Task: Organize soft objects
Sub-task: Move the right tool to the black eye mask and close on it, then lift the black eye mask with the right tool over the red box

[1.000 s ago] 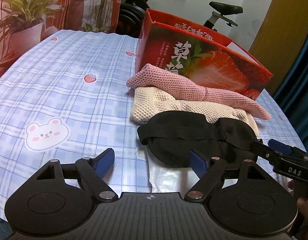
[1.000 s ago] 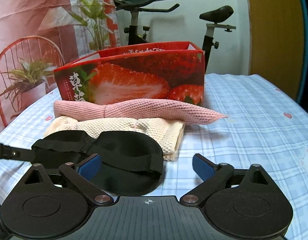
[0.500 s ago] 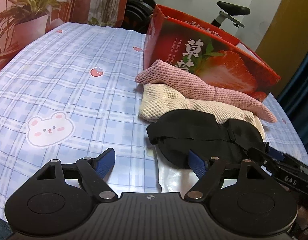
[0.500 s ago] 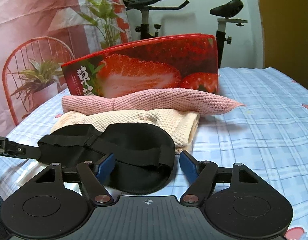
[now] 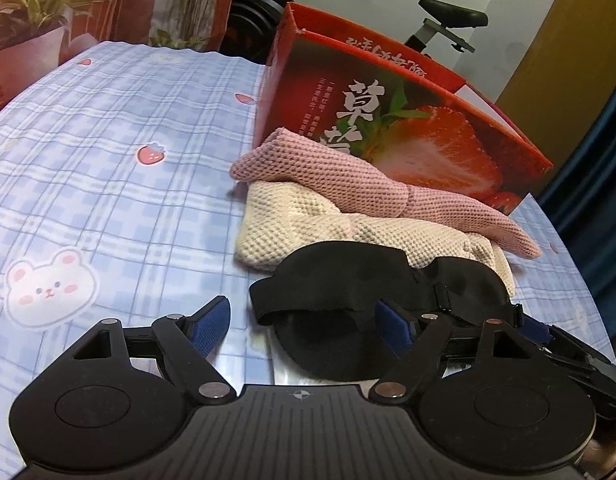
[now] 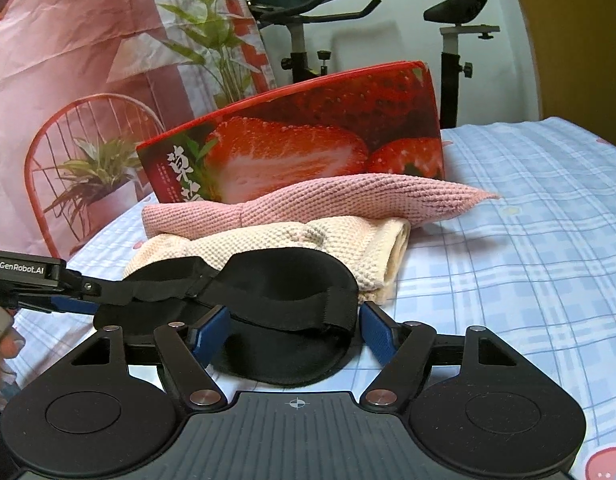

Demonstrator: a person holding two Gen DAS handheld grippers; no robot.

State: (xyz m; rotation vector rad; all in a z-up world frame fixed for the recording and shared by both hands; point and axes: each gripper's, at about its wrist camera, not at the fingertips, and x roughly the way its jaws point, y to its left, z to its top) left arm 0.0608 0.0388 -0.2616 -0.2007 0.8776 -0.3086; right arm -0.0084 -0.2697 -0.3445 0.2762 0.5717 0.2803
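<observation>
While one black sleep mask [image 6: 279, 292] lies in front of the strawberry box [image 6: 308, 148], touching a cream waffle cloth [image 6: 308, 240] with one pink cloth [image 6: 328, 200] stacked nearer the box, the right tongs [image 6: 293, 330] straddle its end, pads beside but not clearly pressing it. The left tongs [image 5: 303, 326], lettered "GenRobot.AI", stand spread at its other end. Box contents are hidden. The plaid table [image 5: 107, 160] carries everything.
</observation>
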